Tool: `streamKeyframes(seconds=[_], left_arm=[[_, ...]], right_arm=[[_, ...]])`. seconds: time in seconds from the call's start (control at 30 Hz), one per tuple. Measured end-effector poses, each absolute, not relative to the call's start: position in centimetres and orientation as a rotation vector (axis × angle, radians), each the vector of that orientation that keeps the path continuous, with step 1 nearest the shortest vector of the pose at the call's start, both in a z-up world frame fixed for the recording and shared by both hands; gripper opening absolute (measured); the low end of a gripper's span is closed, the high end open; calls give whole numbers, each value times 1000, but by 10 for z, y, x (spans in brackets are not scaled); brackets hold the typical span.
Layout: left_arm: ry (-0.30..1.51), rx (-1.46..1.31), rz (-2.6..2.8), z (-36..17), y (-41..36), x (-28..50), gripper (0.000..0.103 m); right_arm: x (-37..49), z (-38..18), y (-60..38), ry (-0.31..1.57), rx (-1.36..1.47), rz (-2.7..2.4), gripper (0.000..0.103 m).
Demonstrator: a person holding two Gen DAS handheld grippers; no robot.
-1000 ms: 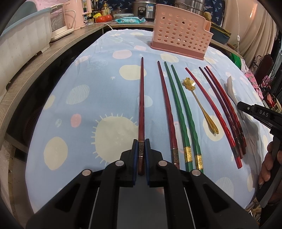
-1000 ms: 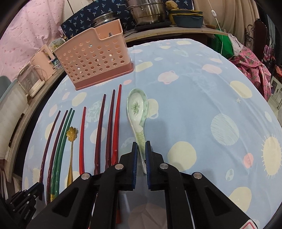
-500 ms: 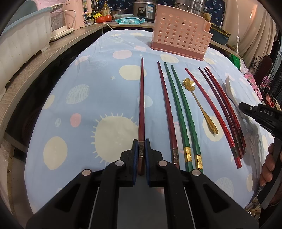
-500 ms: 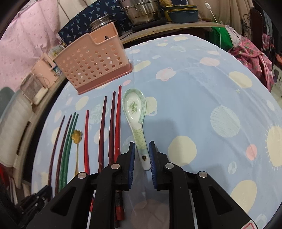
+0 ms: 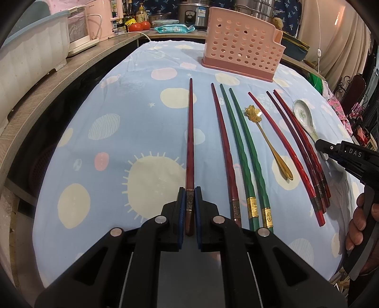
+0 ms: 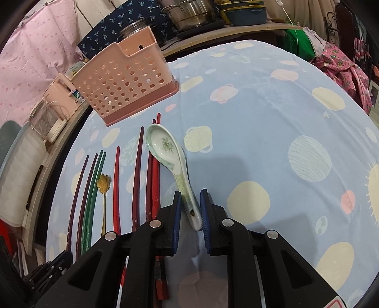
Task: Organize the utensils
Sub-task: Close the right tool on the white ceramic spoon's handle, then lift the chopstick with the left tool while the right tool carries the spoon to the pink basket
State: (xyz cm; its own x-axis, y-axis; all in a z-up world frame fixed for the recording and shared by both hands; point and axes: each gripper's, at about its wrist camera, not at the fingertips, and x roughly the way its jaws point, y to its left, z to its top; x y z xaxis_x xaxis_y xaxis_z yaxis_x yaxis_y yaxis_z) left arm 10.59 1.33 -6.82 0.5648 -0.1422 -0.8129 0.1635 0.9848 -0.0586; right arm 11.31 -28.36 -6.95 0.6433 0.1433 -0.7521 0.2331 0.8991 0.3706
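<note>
My left gripper (image 5: 189, 208) is shut on the near end of a dark red chopstick (image 5: 190, 132) that lies flat on the blue patterned tablecloth (image 5: 132, 123). To its right lie a second dark red chopstick (image 5: 222, 139), two green chopsticks (image 5: 241, 147), a gold flower-headed spoon (image 5: 267, 139) and several more red chopsticks (image 5: 293, 147). My right gripper (image 6: 191, 208) is open, its jaws on either side of the handle of a white ceramic spoon (image 6: 173, 161) that lies on the cloth. A pink perforated utensil basket (image 5: 241, 56) stands at the far end; it also shows in the right wrist view (image 6: 125, 87).
A wooden counter (image 5: 59, 78) runs along the left with a white tub (image 5: 28, 59) and pink appliances. Pots (image 6: 189, 14) and containers stand behind the basket. The table edge drops off at the right, with clothes (image 6: 341, 68) beyond.
My right gripper has opened around the ceramic spoon's handle and moved slightly forward. My left gripper stays shut on the dark red chopstick and has not moved.
</note>
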Motion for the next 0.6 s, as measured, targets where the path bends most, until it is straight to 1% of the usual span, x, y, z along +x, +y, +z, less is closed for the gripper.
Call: streamKeyframes(seconds=[0.23,0.6], left_arm=[[950,0,-205,-67,18,102,7],[956,-51,-238,-61,29,84,7]], right_arm=[[106,-64,-276,875,430,-64,8],[74,-31,-271,811,376,-101,8]])
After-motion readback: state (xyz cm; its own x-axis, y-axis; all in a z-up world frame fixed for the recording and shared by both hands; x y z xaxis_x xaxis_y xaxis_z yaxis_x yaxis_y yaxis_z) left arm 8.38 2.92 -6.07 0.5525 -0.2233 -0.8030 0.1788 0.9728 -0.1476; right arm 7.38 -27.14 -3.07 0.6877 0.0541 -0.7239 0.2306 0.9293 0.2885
